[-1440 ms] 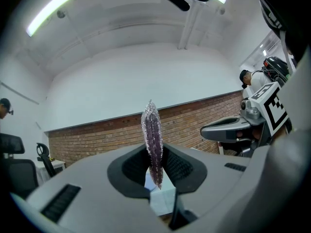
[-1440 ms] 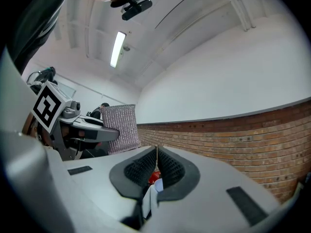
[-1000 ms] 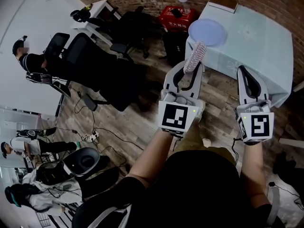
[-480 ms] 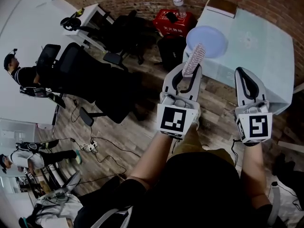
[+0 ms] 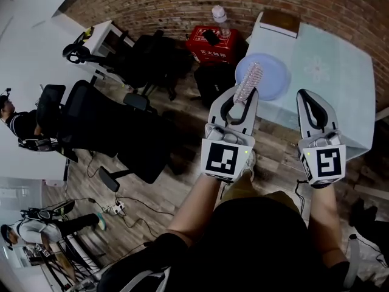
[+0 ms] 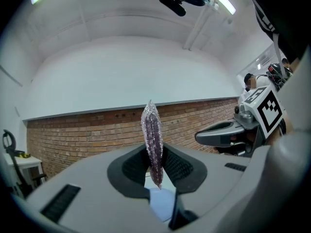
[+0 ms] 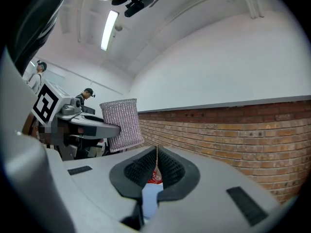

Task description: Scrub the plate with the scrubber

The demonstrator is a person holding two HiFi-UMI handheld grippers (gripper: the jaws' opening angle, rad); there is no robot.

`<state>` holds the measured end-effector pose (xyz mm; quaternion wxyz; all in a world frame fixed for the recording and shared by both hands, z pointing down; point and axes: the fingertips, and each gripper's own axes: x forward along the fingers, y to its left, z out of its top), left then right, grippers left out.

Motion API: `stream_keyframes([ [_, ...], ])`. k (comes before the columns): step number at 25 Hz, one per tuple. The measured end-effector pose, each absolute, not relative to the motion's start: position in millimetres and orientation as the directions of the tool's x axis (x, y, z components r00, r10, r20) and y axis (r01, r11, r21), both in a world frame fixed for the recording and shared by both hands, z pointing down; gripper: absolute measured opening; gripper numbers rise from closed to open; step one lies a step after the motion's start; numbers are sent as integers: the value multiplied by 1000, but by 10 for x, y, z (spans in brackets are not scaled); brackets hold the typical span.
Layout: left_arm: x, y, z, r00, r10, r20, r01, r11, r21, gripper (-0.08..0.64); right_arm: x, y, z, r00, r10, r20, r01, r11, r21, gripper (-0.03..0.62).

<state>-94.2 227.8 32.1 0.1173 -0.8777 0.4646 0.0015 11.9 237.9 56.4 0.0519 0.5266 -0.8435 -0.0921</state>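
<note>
Brick wall [image 5: 182, 5] runs across the far side at 12 o'clock, above a wood floor [image 5: 164, 181]. Black office chairs [image 5: 103, 126] stand at 9 to 10 o'clock. A red box [image 5: 209, 44] sits against the wall at 12 o'clock with a clear bottle [image 5: 219, 16] just behind it.

At the centre, the left gripper [image 5: 239, 99] points toward 12 o'clock, its jaws clamped on the lower end of the scrubber [image 5: 248, 83]. The scrubber is a pale, glittery pad that stands up from between the jaws.

In the head view its top end overlaps the 8 o'clock edge of the pale blue plate [image 5: 270, 78]. Whether the two touch cannot be told. The plate lies on the near left corner of the counter [image 5: 328, 59], at 1 o'clock, on a light cloth.

At 3 o'clock from the left gripper and well apart from it, the right gripper [image 5: 308, 96] hangs over the counter's near edge. Its jaws are pressed together with nothing between them.
</note>
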Motion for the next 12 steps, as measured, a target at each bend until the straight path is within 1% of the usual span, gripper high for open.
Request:
stream_keyframes([
  [3, -997, 1866, 335, 587, -802, -106, -803, -560, -204, 78, 40, 1982, 557, -428, -904, -3, -883, 418, 215, 37],
  [6, -1048, 1531, 399, 607, -792, -63, -785, -586, -201, 78, -46, 1687, 547, -421, -907, -8, -885, 409, 222, 37],
  [10, -1016, 1064, 333, 638, -765, -89, -761, -609, -222, 78, -96, 1281, 528, -418, -908, -9, -886, 406, 224, 37],
  [12, -1007, 849, 375, 649, -758, -55, -750, -627, -209, 80, -104, 1074, 536, -409, -913, -5, -890, 397, 224, 37],
])
